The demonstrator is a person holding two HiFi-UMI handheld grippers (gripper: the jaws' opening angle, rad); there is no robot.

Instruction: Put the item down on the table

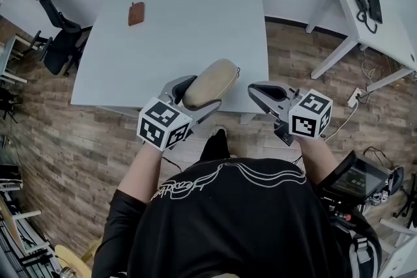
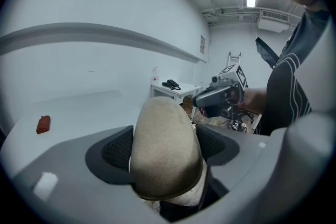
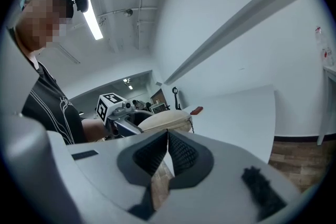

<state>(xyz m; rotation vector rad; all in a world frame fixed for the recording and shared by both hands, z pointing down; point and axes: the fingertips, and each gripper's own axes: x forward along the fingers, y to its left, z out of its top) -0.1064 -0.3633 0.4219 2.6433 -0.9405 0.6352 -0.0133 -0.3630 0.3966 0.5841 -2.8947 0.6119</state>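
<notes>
Beige pouch (image 1: 212,81) gripped between left tongs (image 1: 201,96); right tongs (image 1: 255,90) closed, empty, nearby.

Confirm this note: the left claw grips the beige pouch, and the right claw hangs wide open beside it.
One thing is wrong: the right claw is shut, its jaws meeting with nothing between them, as the right gripper view shows. The rest stands: the left claw grips the beige pouch, with the right claw beside it.
</notes>
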